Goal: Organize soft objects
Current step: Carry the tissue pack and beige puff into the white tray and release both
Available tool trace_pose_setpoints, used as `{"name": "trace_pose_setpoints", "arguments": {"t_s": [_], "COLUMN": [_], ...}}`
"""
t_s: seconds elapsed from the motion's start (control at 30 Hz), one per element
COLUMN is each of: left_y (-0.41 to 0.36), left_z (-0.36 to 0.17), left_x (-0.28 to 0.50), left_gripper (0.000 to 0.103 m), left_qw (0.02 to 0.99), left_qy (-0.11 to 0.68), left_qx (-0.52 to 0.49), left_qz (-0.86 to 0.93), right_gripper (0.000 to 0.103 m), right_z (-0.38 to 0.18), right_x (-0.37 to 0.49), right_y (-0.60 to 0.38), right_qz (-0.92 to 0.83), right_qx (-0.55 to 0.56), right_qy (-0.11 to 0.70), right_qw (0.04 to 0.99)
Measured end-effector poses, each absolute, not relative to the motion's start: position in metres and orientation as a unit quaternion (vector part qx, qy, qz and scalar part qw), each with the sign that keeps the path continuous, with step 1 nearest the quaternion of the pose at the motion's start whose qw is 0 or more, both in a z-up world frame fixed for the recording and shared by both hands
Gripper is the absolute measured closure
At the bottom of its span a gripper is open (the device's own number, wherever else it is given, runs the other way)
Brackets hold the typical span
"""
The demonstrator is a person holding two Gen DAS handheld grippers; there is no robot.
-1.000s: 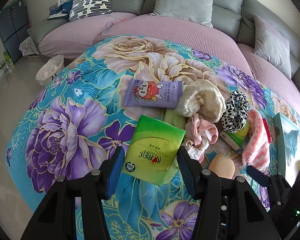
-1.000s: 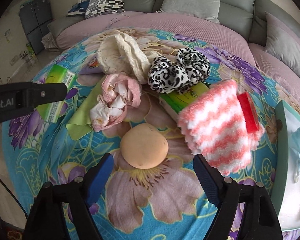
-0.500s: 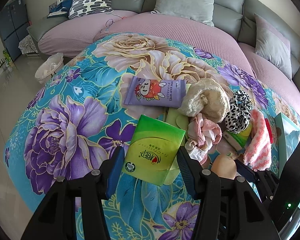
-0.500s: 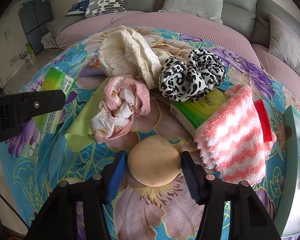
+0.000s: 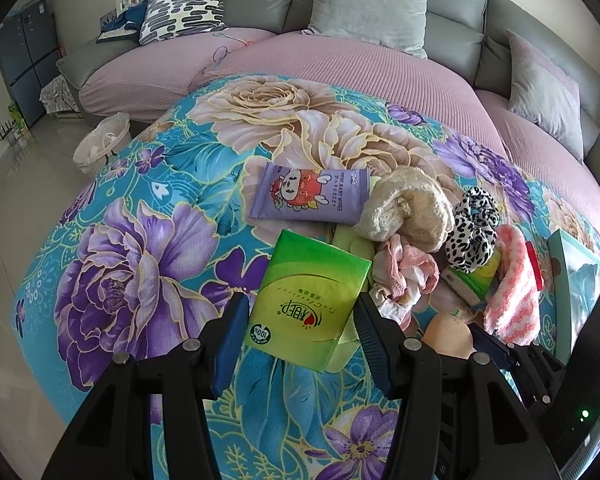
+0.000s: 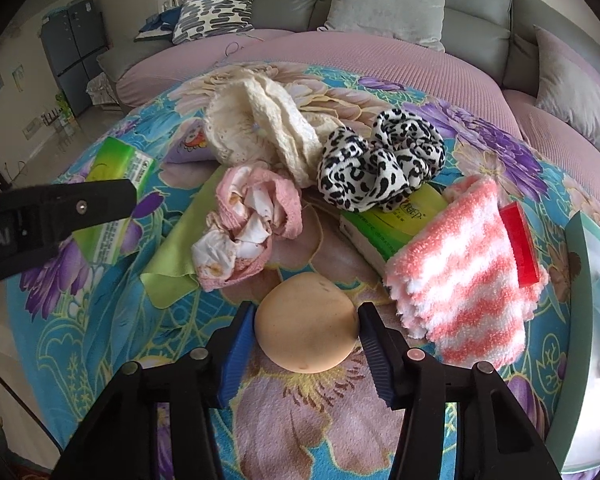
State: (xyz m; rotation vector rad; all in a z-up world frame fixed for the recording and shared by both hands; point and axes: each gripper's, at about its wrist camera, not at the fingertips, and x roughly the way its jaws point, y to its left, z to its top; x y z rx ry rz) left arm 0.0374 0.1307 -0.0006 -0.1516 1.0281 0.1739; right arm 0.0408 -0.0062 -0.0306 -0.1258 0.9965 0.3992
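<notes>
Here the floral cloth (image 6: 100,340) carries the pile; the second green pack (image 6: 396,224) is mostly hidden under the leopard scrunchie (image 6: 380,160). The green tissue pack (image 5: 308,300) lies lengthwise between the parted left gripper (image 5: 300,336) fingers, contact unclear. The right gripper (image 6: 306,344) pinches the peach sponge (image 6: 306,328), its far end toward the pile.

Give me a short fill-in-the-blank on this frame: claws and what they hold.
1. The right claw is shut on the peach ____.
2. The left claw is shut on a ____ tissue pack.
3. The leopard-print scrunchie lies on another green ____.
4. The pink-and-white striped cloth carries a ____ tag.

Missing: sponge; green; pack; red
</notes>
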Motion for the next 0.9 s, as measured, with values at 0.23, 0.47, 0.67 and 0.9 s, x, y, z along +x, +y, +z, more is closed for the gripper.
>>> {"name": "trace_pose_setpoints", "arguments": {"t_s": [0.23, 0.47, 0.67, 0.9], "left_y": [0.129, 0.118, 0.093, 0.042], "left_z": [0.013, 0.034, 0.045, 0.053], "left_x": [0.033, 0.027, 0.026, 0.027], "left_gripper": [0.047, 0.047, 0.047, 0.047], "left_qw": [0.874, 0.887, 0.895, 0.901], "left_qy": [0.473, 0.449, 0.438, 0.433], "left_qx": [-0.071, -0.061, -0.043, -0.016], "left_qz": [0.087, 0.084, 0.065, 0.022], "right_gripper": [0.048, 0.048, 0.048, 0.048], "right_z": [-0.006, 0.014, 0.028, 0.031], "right_x": [0.029, 0.020, 0.014, 0.009], "right_y": [-0.019, -0.043, -0.080, -0.150], "right_qz": [0.207, 0.193, 0.164, 0.085], "right_qx": [-0.030, -0.016, -0.004, 0.019], "right_qy": [0.448, 0.430, 0.418, 0.422], "right_qw": [0.869, 0.882, 0.893, 0.903]}}
